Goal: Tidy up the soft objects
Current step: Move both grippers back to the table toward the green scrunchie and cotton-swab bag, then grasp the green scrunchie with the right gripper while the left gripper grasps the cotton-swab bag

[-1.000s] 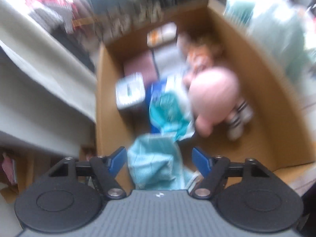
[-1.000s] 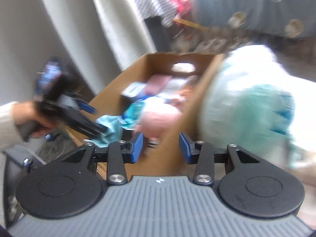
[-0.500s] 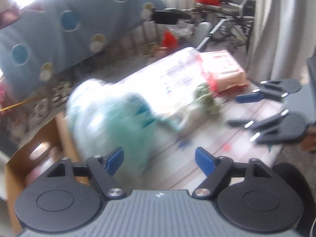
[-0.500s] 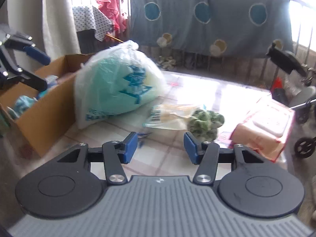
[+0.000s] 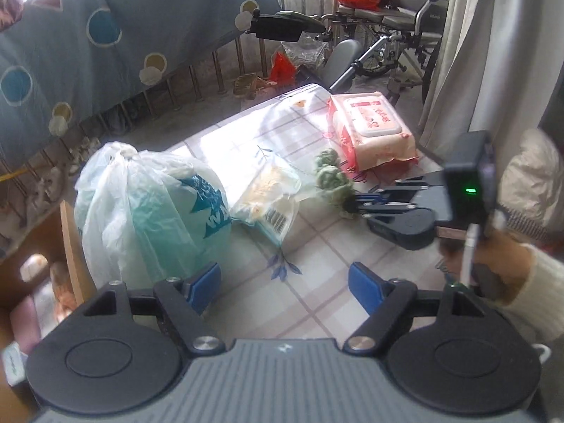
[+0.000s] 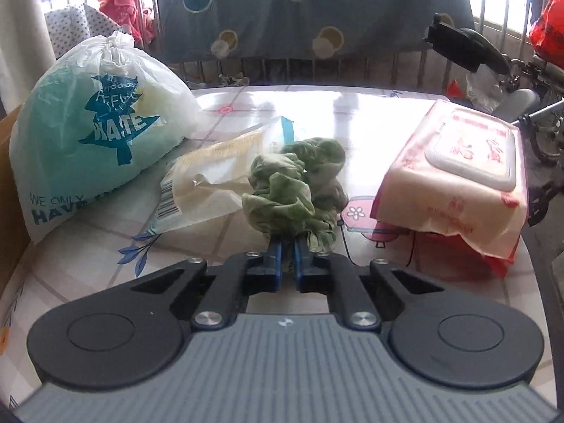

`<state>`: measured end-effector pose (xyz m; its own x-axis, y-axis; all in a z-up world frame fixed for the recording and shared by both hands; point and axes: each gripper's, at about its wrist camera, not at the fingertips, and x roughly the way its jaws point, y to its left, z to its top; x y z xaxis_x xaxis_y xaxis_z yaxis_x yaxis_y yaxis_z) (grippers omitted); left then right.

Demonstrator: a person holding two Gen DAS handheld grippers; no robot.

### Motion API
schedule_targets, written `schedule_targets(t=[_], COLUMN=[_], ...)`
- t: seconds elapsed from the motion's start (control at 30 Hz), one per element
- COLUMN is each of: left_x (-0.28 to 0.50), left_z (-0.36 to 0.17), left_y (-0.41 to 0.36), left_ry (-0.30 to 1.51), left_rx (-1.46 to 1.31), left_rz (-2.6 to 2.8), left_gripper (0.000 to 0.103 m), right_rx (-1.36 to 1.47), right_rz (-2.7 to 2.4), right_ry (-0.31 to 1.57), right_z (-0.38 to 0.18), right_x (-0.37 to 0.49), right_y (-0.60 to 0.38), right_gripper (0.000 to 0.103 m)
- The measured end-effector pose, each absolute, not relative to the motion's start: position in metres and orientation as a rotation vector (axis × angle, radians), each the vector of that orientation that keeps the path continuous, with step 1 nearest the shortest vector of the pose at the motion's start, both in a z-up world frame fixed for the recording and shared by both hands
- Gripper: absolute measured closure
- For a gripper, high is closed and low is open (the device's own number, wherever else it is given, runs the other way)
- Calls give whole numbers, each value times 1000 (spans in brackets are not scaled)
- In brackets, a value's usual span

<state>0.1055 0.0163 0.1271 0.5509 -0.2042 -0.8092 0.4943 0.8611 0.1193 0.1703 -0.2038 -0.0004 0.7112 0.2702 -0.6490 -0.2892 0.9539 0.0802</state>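
A crumpled green fabric scrunchie lies mid-table, and my right gripper is shut on its near edge, blue pads pinching the cloth. In the left wrist view the same scrunchie sits at the tips of the right gripper, which a sleeved hand holds. My left gripper hovers open over the tablecloth with nothing between its fingers. A knotted white and teal plastic bag stands just left of it. A clear packet of pale material lies between the bag and the scrunchie.
A pink wet-wipes pack rests at the table's right end. An open cardboard box with soft items stands against the table's left edge. The table has a tiled floral cover. A wheelchair and a railing hung with a blue blanket stand beyond.
The left wrist view swung from the box over to the table. The right gripper dropped to the green scrunchie and shut on it.
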Motion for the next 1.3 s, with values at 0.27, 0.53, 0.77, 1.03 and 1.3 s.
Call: schedule_targets(t=[0.27, 0.53, 0.77, 1.03, 1.3], left_x=[155, 224, 198, 98, 76], left_z=[62, -10, -5, 6, 46], left_y=[-67, -101, -81, -58, -4], left_ry=[834, 899, 986, 1091, 1039], left_rx=[592, 648, 542, 454, 149], left_rz=[-486, -400, -459, -590, -580], left_gripper=[17, 29, 45, 19, 86], right_rx=[59, 46, 60, 61, 22], right_rz=[278, 246, 250, 305, 364], right_ry=[688, 711, 732, 743, 682], right_z=[10, 12, 6, 11, 39], right_x=[115, 68, 48, 19, 2], right_y=[-248, -294, -302, -292, -282], right_gripper=[99, 97, 96, 95, 93])
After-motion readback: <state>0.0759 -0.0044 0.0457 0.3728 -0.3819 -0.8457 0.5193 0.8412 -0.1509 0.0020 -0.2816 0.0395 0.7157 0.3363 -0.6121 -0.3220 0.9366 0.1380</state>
